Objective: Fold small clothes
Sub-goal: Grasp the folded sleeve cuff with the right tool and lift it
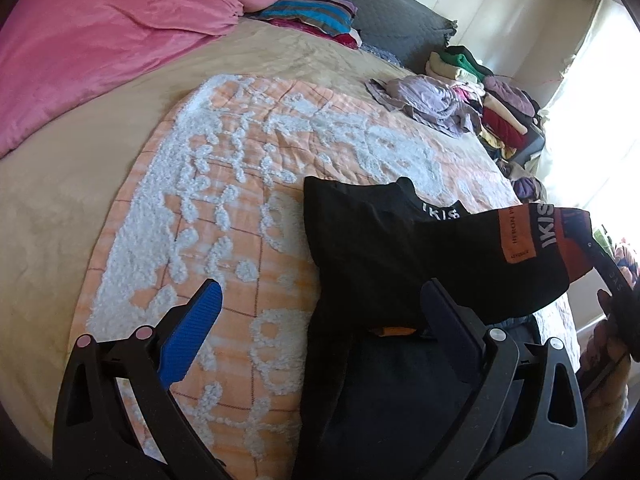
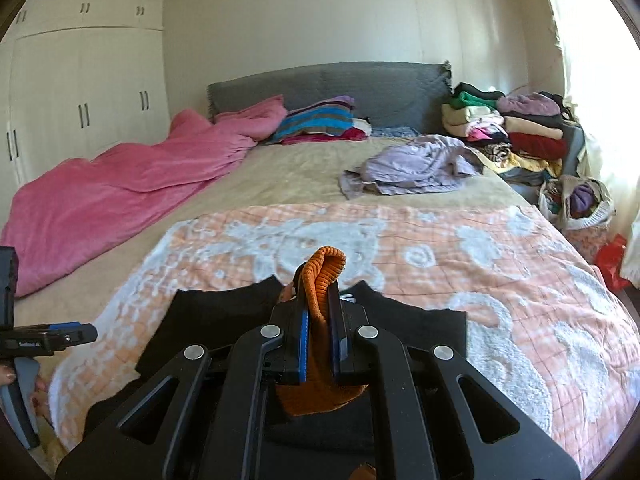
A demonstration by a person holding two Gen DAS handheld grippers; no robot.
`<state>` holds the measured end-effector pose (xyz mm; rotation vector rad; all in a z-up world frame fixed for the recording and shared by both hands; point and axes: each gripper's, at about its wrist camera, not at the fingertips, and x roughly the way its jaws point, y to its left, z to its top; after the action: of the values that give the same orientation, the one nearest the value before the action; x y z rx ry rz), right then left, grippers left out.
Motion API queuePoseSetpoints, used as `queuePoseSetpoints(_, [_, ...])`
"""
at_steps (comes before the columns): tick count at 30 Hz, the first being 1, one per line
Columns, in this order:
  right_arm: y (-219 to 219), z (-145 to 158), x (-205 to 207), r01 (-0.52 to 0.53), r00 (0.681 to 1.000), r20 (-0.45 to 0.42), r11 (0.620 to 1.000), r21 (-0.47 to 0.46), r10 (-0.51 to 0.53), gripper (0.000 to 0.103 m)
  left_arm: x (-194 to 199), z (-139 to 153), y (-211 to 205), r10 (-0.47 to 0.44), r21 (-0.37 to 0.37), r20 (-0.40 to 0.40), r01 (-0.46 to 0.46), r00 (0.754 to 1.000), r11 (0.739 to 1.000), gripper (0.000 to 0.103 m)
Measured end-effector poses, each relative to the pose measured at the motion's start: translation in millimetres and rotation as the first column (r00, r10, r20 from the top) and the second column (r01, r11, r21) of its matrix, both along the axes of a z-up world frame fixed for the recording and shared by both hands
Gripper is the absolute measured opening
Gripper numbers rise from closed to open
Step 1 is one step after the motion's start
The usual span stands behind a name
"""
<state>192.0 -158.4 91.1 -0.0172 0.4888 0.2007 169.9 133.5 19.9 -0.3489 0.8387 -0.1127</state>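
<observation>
Right claw [image 2: 318, 334]: clamped tight on the orange ribbed band [image 2: 323, 276] of the black garment [image 2: 224, 316]; the band folds over above the pads and bulges out below them.
Left claw [image 1: 320, 320]: wide open, nothing between the blue pads [image 1: 192, 332]; it points down at the quilt, with its right finger lying over the garment's edge.
Black garment: small, black, with orange trim and white lettering; its lower part lies on the quilt at the near end of the bed, and one end is lifted clear of it toward the right of the left wrist view, where the orange label [image 1: 516, 236] shows.
Quilt [image 2: 500, 248]: peach check with raised white tufted patterns, spread across the near half of the bed [image 2: 296, 172], directly under the garment.
Pink blanket [image 2: 120, 188]: rumpled along the left side of the bed, well apart from the garment.
Striped folded cloth [image 2: 320, 120]: at the grey headboard [image 2: 384, 92], beside the pink blanket.
Lilac garment [image 2: 416, 164]: crumpled on the beige sheet beyond the quilt.
Clothes pile [image 2: 512, 128]: stacked at the far right corner of the bed, beside the lilac garment.
Person: fingers [image 2: 24, 384] at the left edge of the right wrist view, on the other tool's handle.
Wardrobe [image 2: 80, 92]: cream doors along the left wall.
</observation>
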Motion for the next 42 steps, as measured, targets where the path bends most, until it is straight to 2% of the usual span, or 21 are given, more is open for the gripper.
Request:
queuePoseSetpoints(19, [-28,-32,6,0.056,0.996,-0.071,0.998,-0.005,-0.056,0.007,27,-9,-51,-0.089,0.028,-0.028,0.09,0.996,0.996,0.093])
queuePoseSetpoints(25, [-33,-38,9,0.063,0.994,-0.087,0.998,-0.005,-0.063,0.007,39,-15,-58,-0.091,-0.014,-0.043,0.09,0.995,0.996,0.093])
queuePoseSetpoints(29, [-35,-43,11,0.061,0.993,-0.1,0.998,-0.001,-0.061,0.007,44,-17,-69,-0.116,0.016,-0.046,0.116,0.992,0.993,0.093])
queuePoseSetpoints(42, [-41,-49,12,0.073,0.991,-0.115,0.997,0.008,-0.072,0.009,55,-25,-90,-0.161,0.023,-0.059,0.162,0.985,0.986,0.092])
